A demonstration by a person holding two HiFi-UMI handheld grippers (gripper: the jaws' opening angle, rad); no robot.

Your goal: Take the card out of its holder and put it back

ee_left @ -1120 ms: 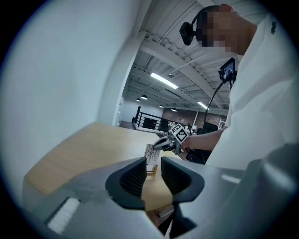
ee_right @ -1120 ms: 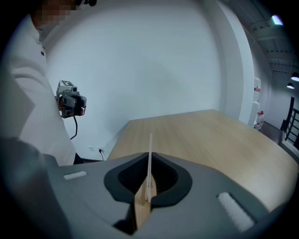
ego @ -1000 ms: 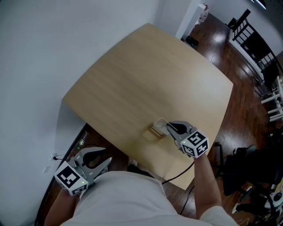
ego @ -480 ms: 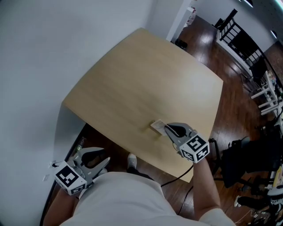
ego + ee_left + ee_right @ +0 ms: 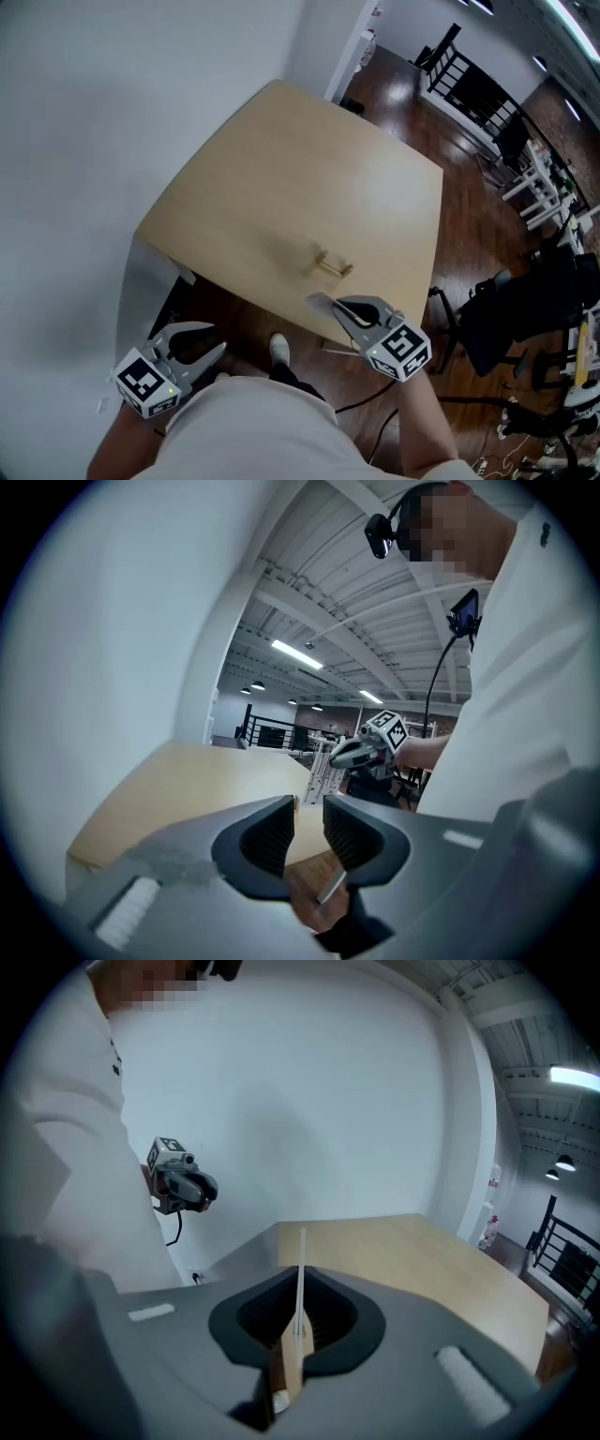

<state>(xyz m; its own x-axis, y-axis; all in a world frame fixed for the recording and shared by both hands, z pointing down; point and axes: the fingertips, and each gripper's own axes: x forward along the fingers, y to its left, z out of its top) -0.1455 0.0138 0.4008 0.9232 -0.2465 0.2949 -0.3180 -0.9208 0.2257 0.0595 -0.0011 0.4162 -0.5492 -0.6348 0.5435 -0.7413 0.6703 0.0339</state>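
A small wooden card holder (image 5: 332, 266) stands near the front edge of the light wooden table (image 5: 281, 178) with no card in it. My right gripper (image 5: 332, 309) hangs over the table's near edge, pulled back from the holder and shut on a thin white card (image 5: 317, 301). In the right gripper view the card (image 5: 301, 1274) stands edge-on and upright, pinched between the jaws of the right gripper (image 5: 299, 1333). My left gripper (image 5: 200, 338) is held low at the left, off the table, open with nothing in it. The left gripper (image 5: 307, 829) shows a clear gap between its pads.
A white wall runs along the table's left side. Dark wooden floor surrounds the table, with a black office chair (image 5: 525, 309) at the right and black railings (image 5: 469, 89) farther back. A cable trails under my right arm.
The right gripper has drawn the card up out of the holder and back toward me, past the table's near edge. The left gripper has stayed put.
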